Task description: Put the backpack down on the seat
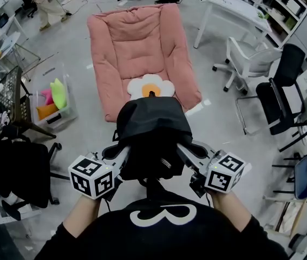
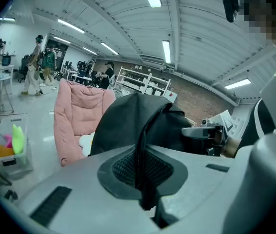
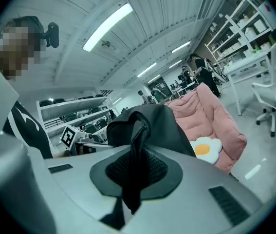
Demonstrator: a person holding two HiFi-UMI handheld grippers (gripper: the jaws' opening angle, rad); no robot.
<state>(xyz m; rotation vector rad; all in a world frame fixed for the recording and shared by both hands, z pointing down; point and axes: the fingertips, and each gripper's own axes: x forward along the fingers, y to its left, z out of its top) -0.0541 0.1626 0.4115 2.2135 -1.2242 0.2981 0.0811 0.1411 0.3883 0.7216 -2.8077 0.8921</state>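
Left claw and right claw, each clamped on a black strap of the backpack, held up just short of the pink seat. Risks landing on the floor if released early or off-centre.

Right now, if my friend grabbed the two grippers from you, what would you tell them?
Left gripper: shut on a strap of the backpack.
Right gripper: shut on a strap too.
Backpack: black, hanging between both grippers at the near end of the pink seat, not on it.
Egg cushion: lying on the seat, just past the backpack.
Done: backpack lifted and brought to the seat.
Left: lower it onto the seat, then open both grippers.
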